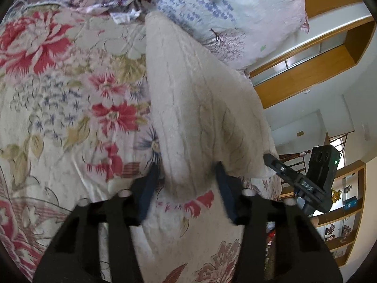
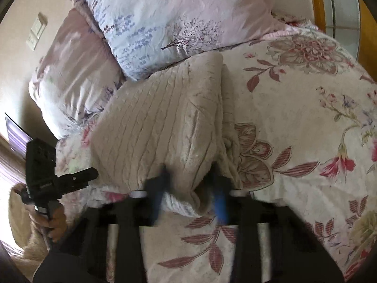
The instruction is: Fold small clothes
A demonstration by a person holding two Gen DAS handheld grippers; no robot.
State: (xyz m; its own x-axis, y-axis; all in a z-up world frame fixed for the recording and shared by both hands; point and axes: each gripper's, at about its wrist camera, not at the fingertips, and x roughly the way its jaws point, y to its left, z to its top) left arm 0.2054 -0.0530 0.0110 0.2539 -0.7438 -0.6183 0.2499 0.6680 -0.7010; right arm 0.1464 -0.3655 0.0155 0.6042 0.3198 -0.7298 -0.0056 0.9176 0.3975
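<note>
We found the cream knitted garment point(image 1: 188, 99) lying on the floral bedspread point(image 1: 70, 94), running from the pillow point(image 1: 235, 7) at the top of the left wrist frame down to lower centre. There our left gripper point(image 1: 188, 184) had its narrowed jaws pinching the near hem. In the right wrist frame, our right gripper point(image 2: 188, 186) was nearly closed, clamping the garment's near edge at lower centre.
</note>
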